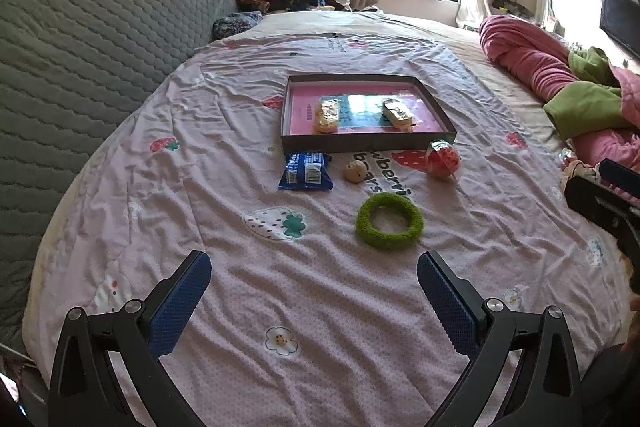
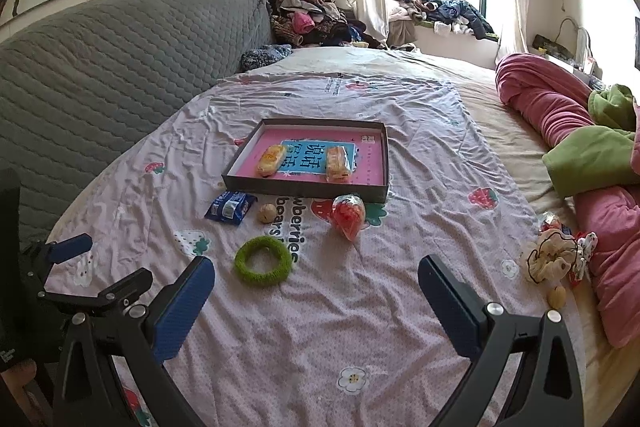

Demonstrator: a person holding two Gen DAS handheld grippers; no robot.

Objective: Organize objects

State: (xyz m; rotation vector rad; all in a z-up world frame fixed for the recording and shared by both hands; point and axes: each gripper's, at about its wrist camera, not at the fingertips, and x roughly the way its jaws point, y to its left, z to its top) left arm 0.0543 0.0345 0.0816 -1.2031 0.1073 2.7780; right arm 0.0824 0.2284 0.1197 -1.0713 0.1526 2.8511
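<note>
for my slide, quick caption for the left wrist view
Open left gripper hovers over a bed sheet facing a green ring, loose snacks and a shallow box holding two wrapped cakes.

A matt, wrinkled cloth sheet (image 1: pixel 248 279) is spread on the bed. The green ring (image 1: pixel 389 220) looks fuzzy, the blue packet (image 1: pixel 306 171) glossy, the fingers (image 1: pixel 182 303) ribbed with matt blue pads.

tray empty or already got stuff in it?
Not empty: two wrapped snack cakes lie inside the tray.
</note>
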